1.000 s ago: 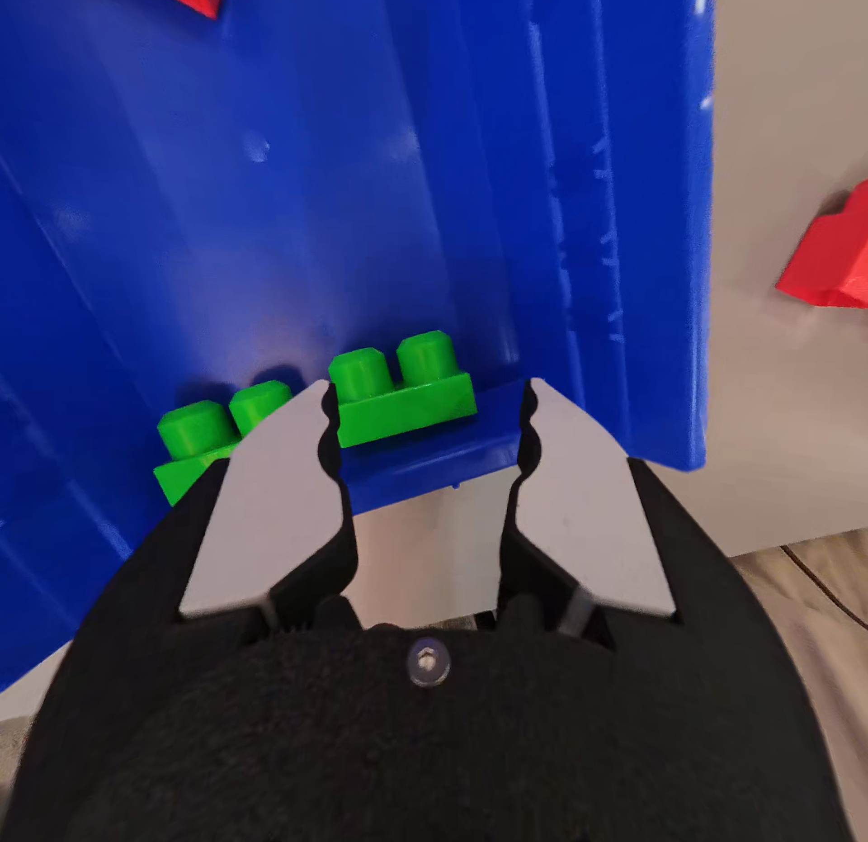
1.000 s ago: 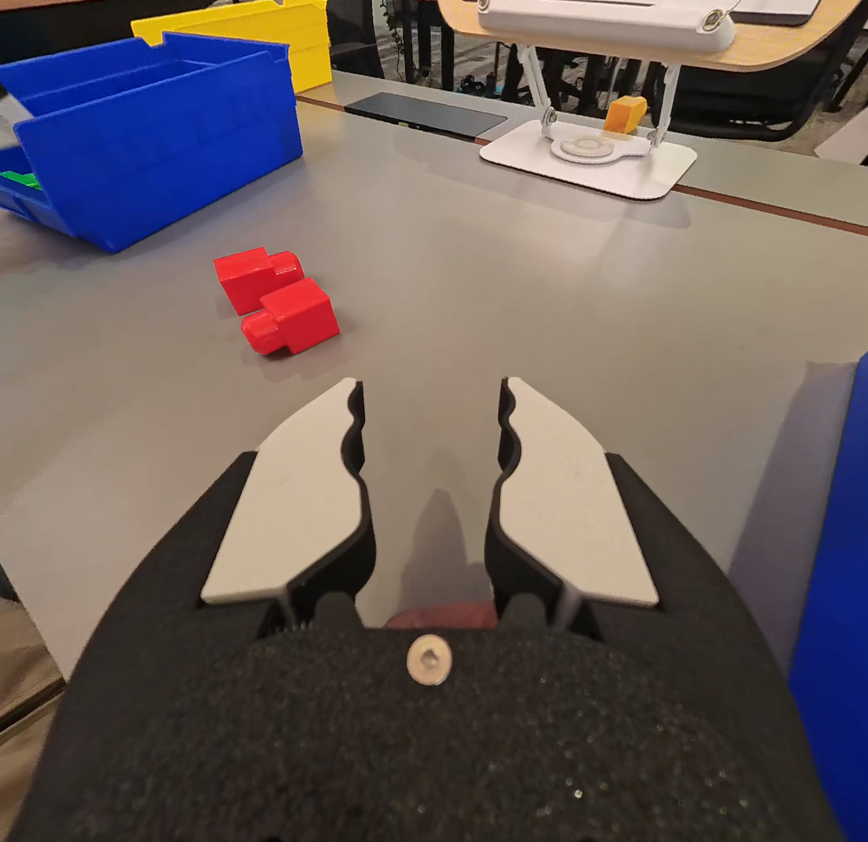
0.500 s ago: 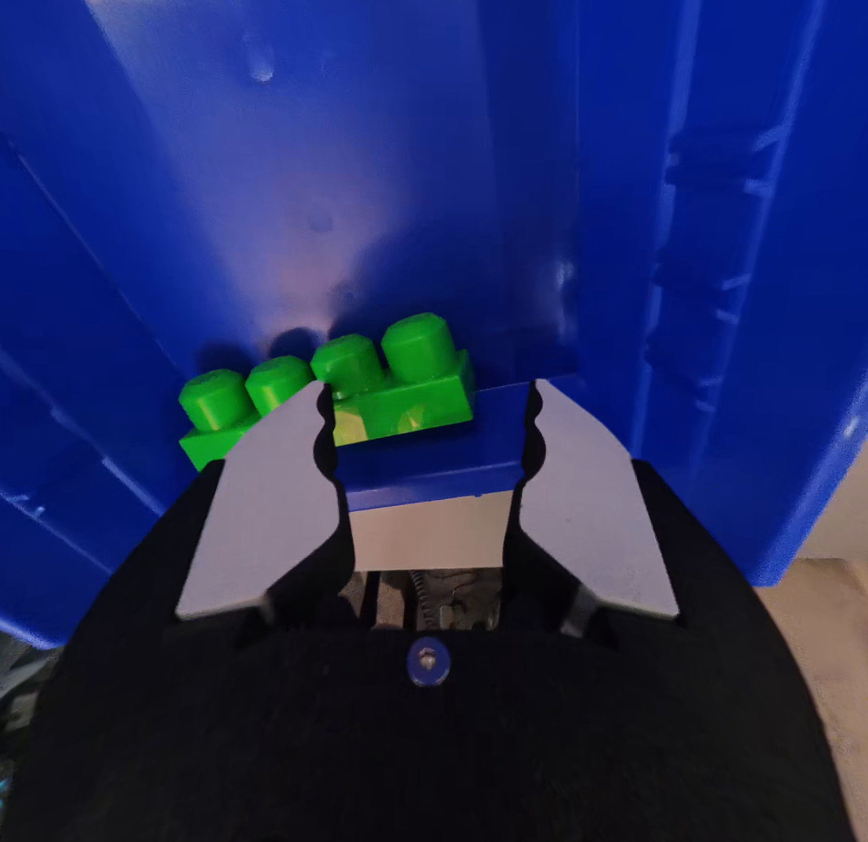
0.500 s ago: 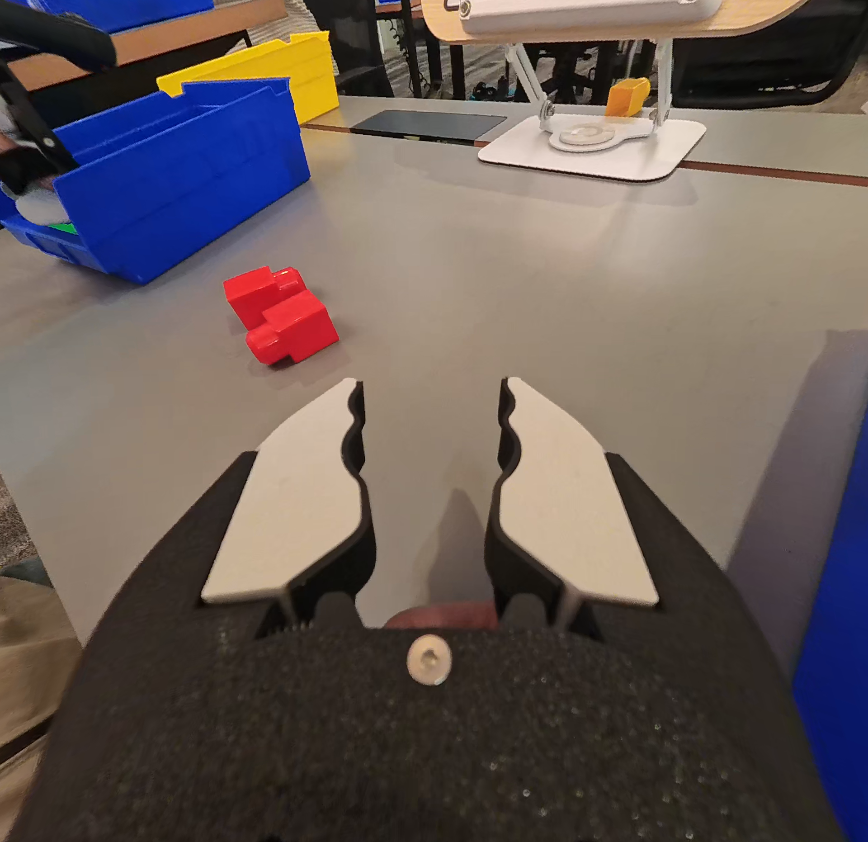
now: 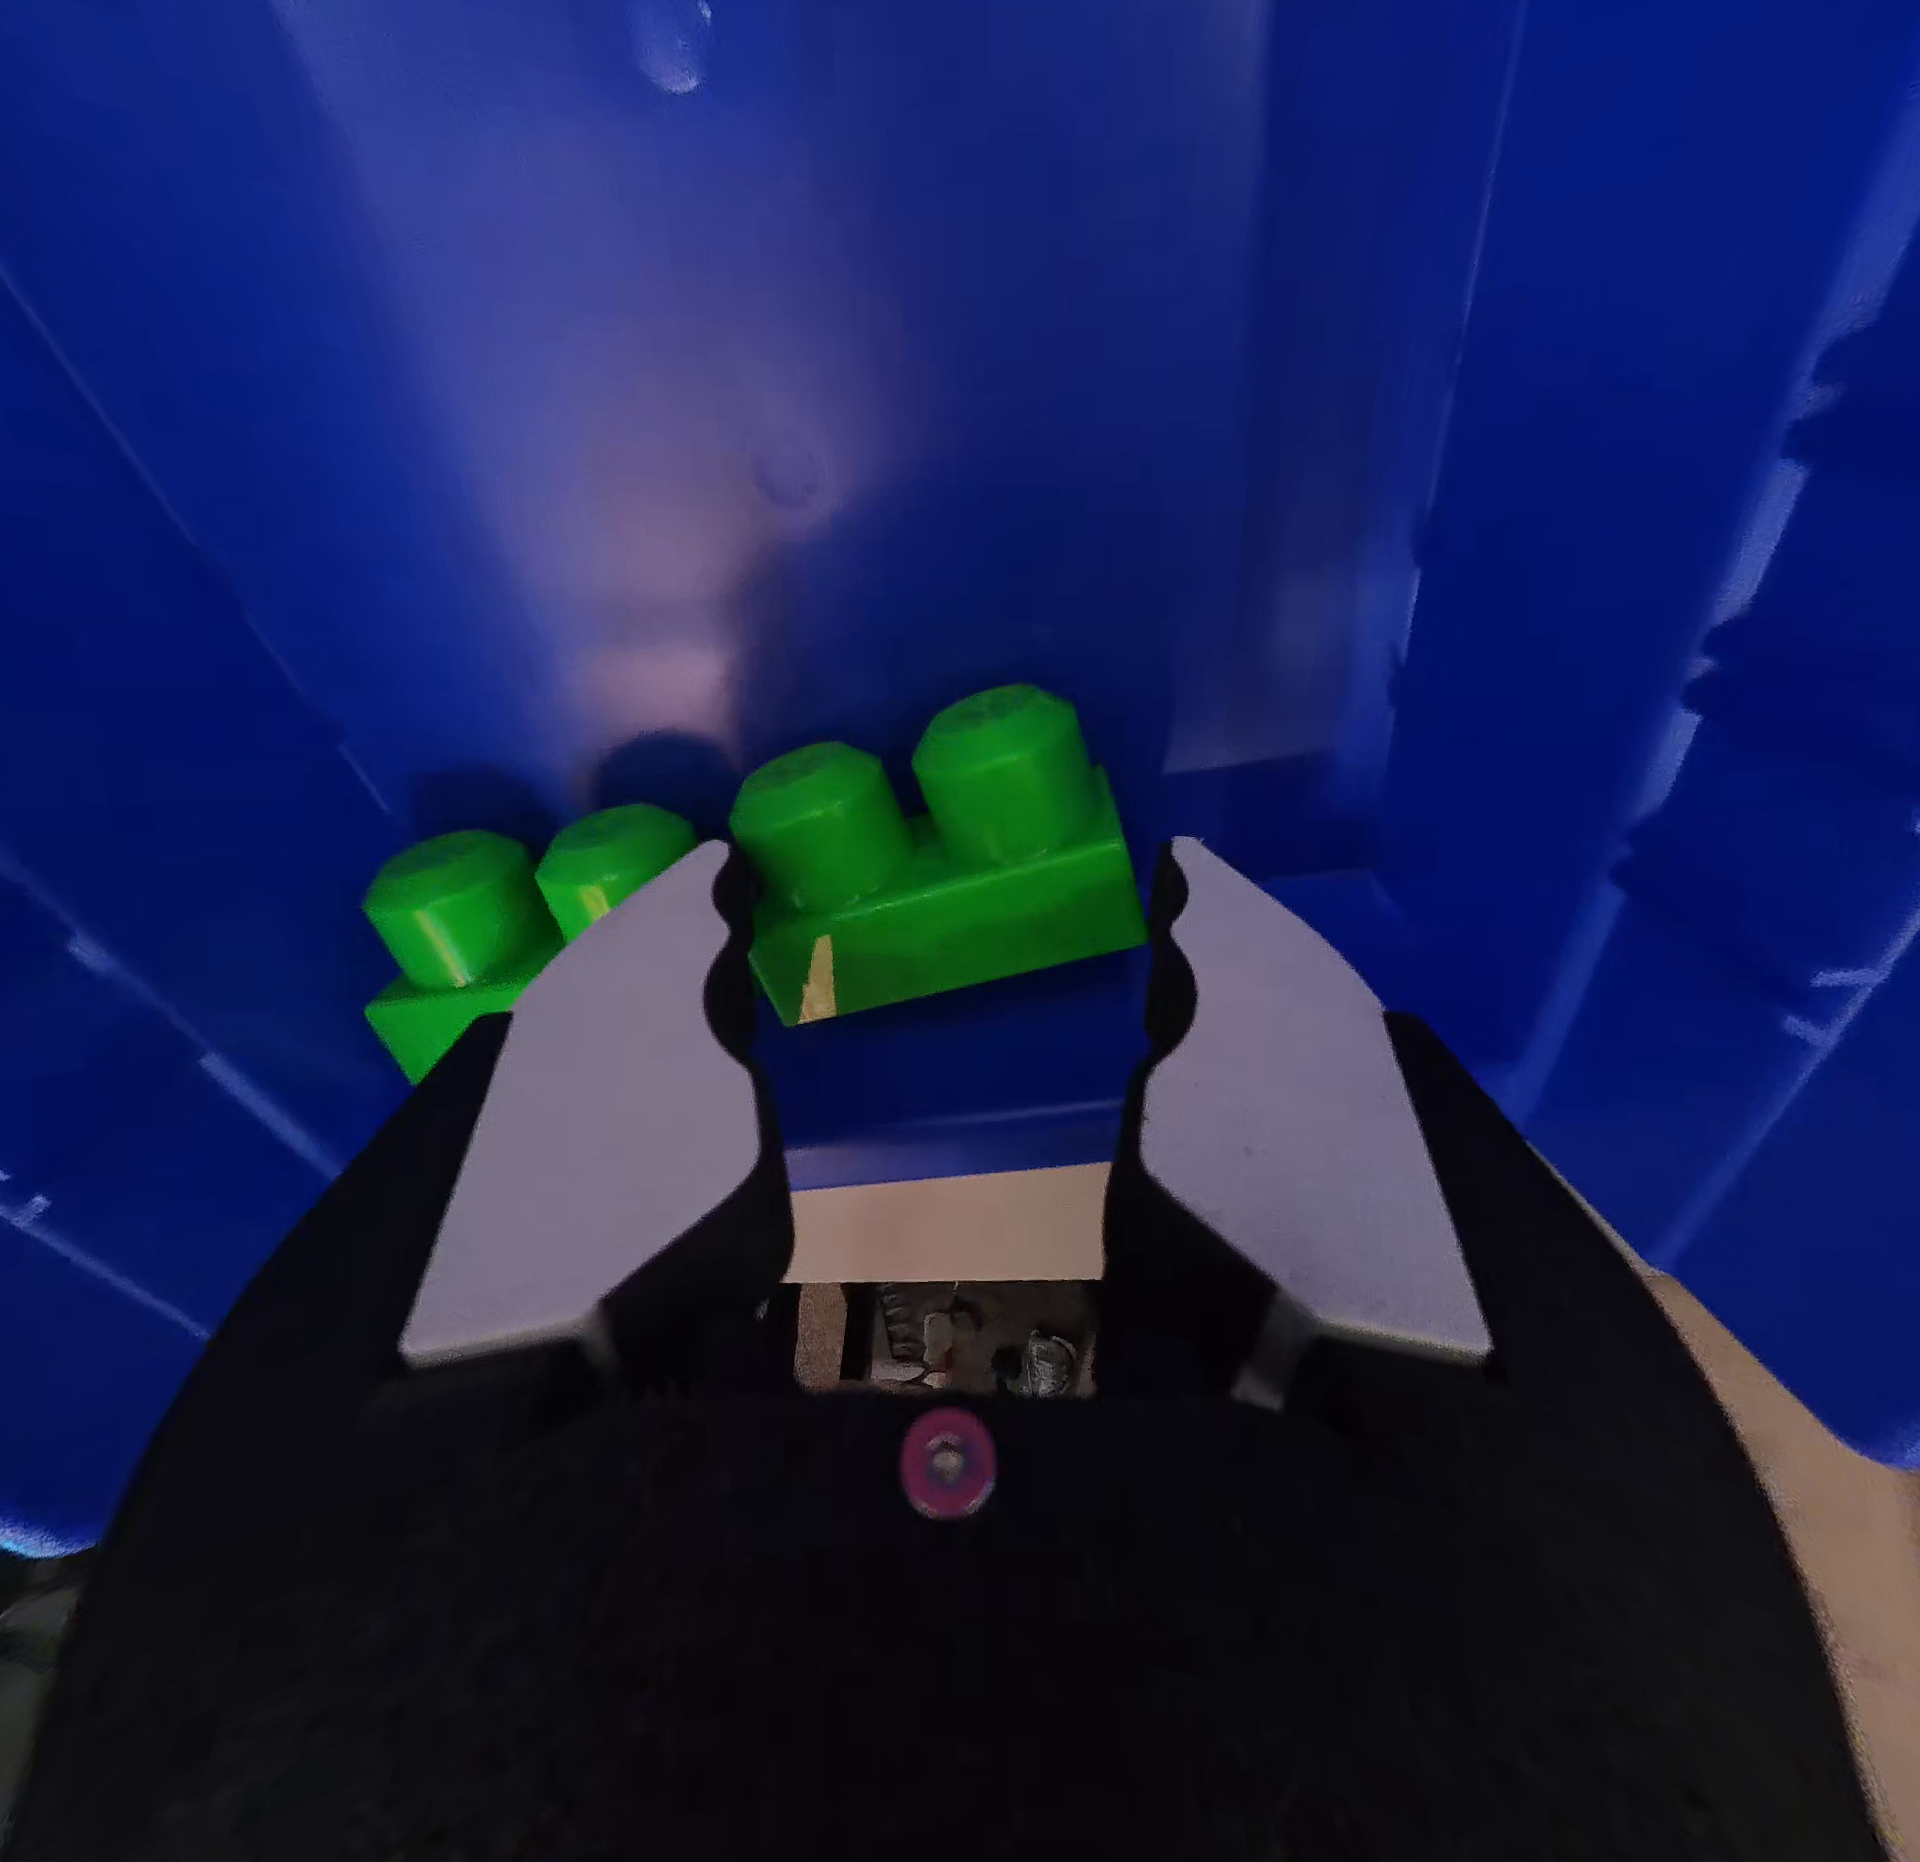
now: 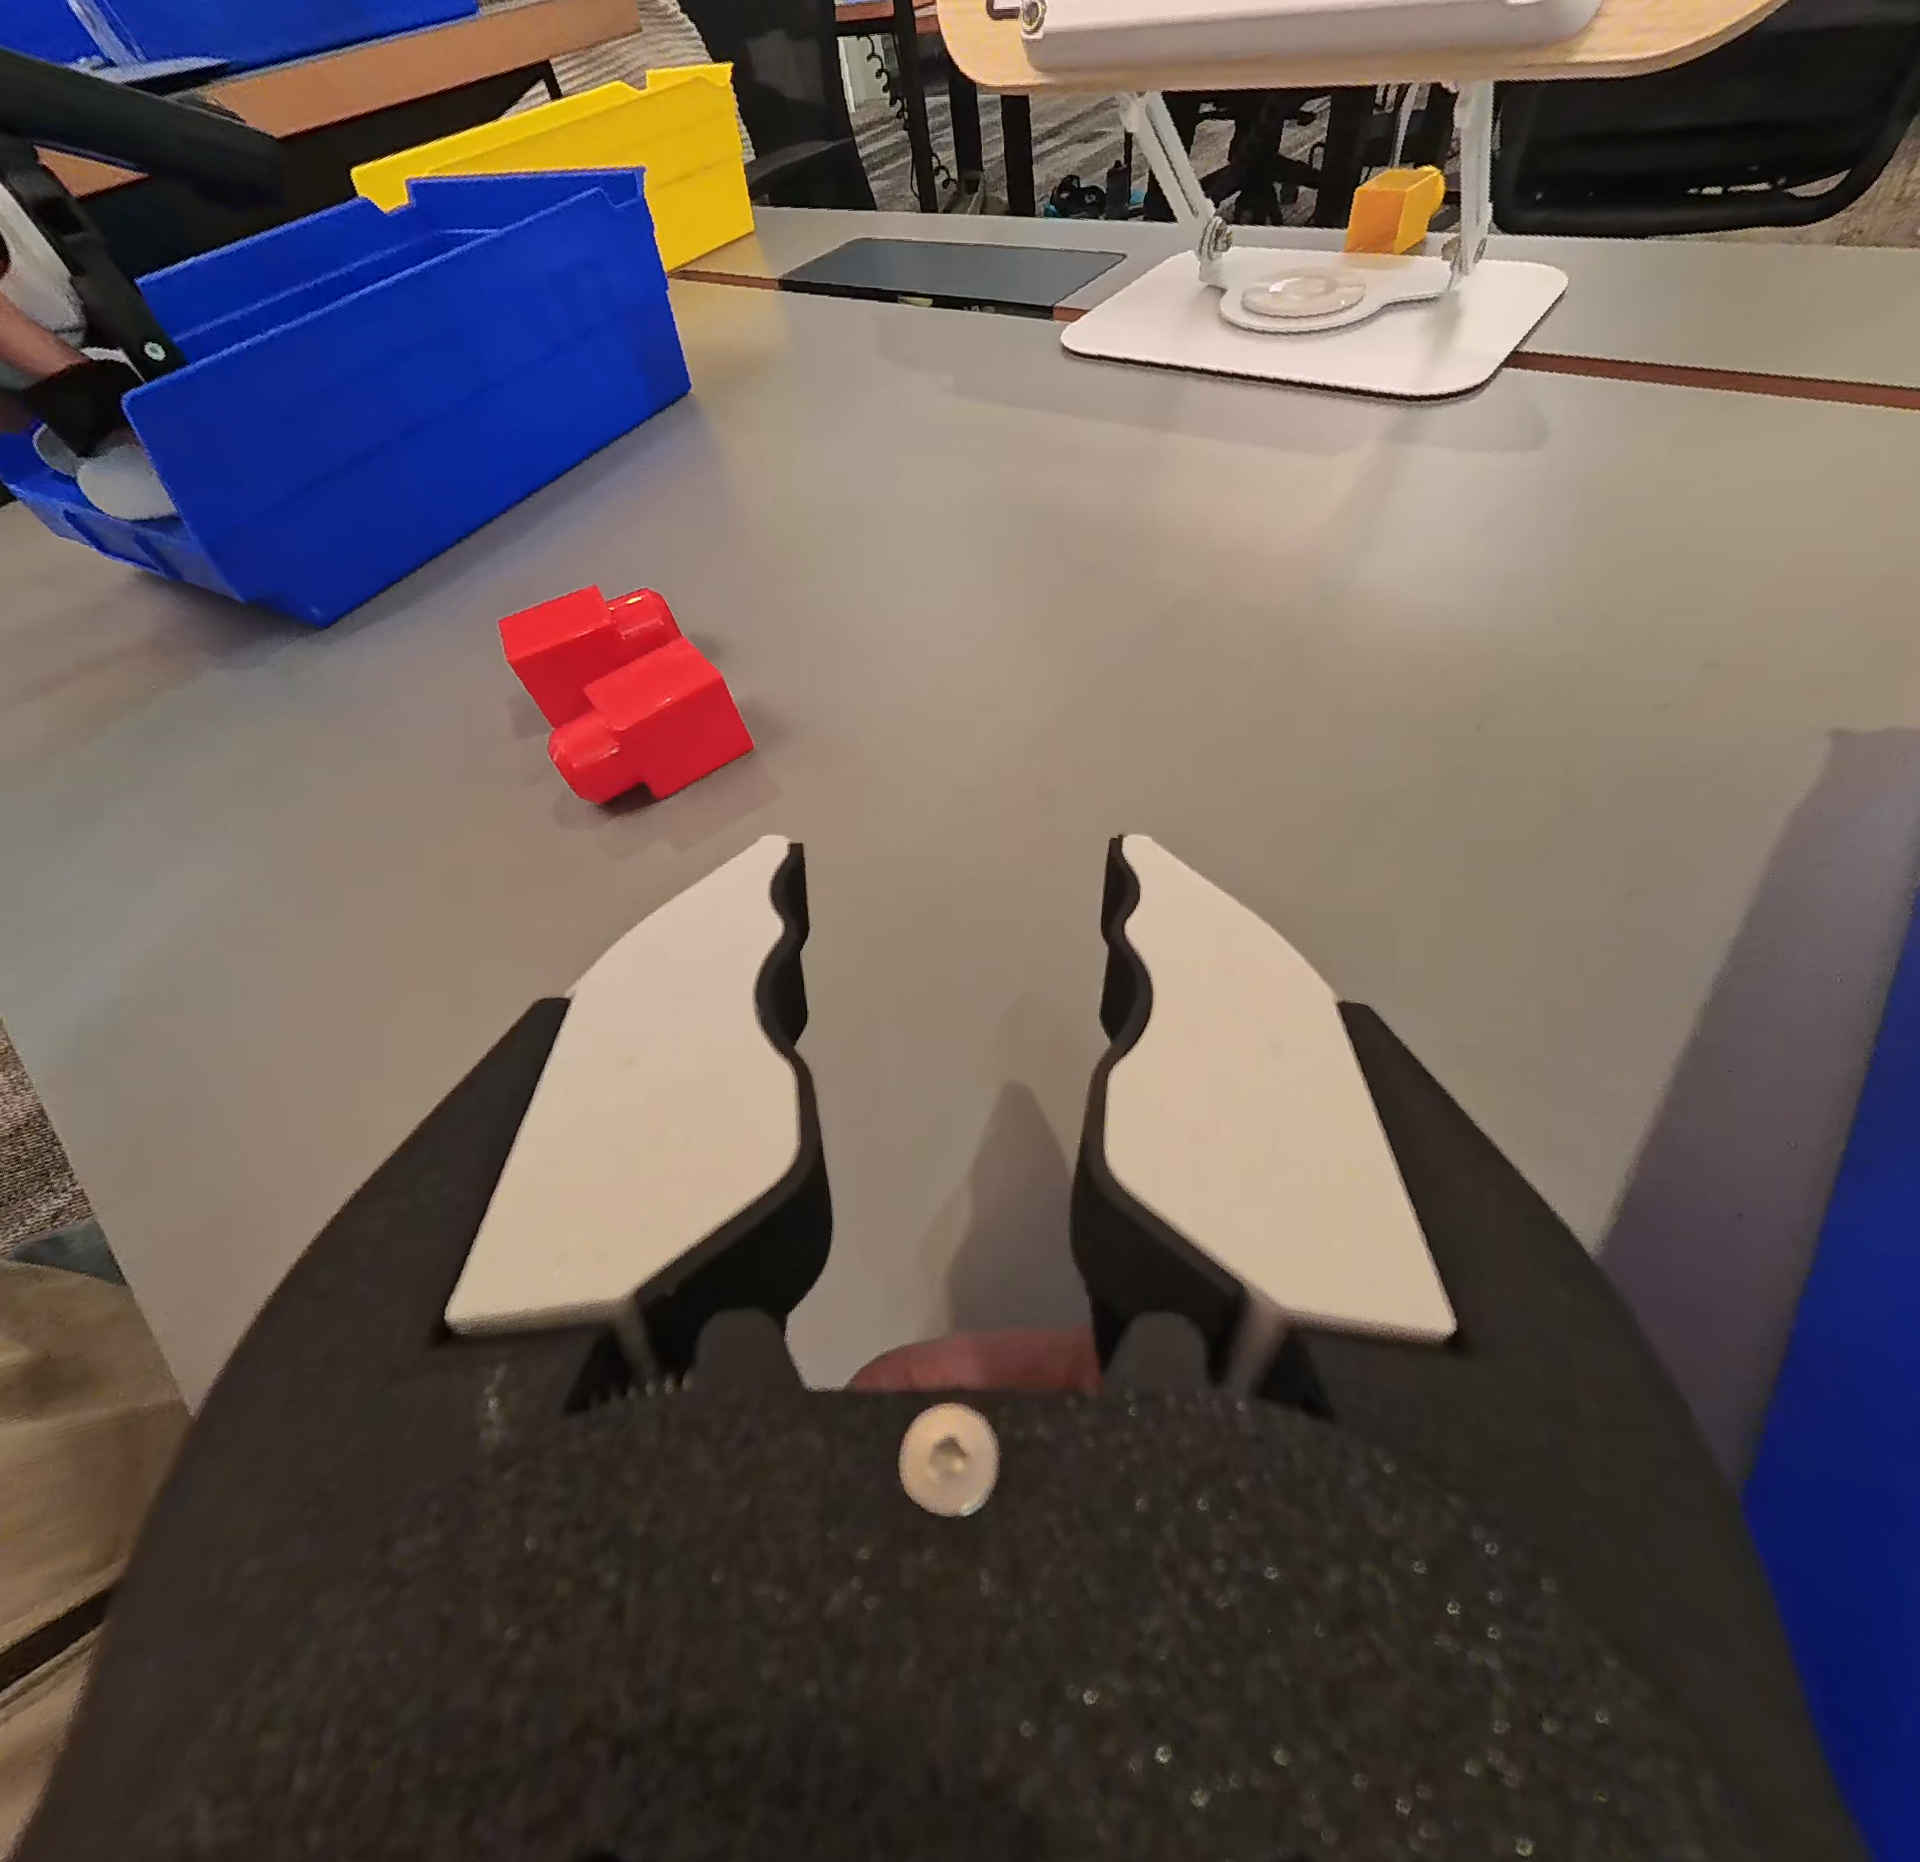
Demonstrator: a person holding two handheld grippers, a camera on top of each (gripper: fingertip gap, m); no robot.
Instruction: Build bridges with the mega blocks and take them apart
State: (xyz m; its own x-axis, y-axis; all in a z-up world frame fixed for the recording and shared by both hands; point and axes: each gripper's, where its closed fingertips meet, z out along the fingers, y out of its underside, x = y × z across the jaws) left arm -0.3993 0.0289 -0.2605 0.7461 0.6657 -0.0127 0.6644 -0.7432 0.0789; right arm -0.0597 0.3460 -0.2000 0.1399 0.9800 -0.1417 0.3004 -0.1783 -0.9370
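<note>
Left wrist view: the left tool (image 5: 951, 862), jaws spread and empty, points into a blue bin (image 5: 935, 306) at two green two-stud blocks, one (image 5: 940, 877) just ahead of its tips, the other (image 5: 468, 919) partly hidden behind its left finger. Right wrist view only: the right tool (image 6: 956, 862), likewise spread and empty, above the grey tabletop (image 6: 1247, 617); two red blocks (image 6: 623, 690) touching, near the bin; a yellow bin (image 6: 634, 150); a white stand (image 6: 1320, 326) carrying a printed sheet, its writing illegible.

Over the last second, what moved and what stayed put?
The left tongs pushed forward into the blue bin, open, closing in on the nearer green block; nothing gripped yet. The right tongs stayed open above the grey table. The two red blocks and both green blocks kept their places.
</note>
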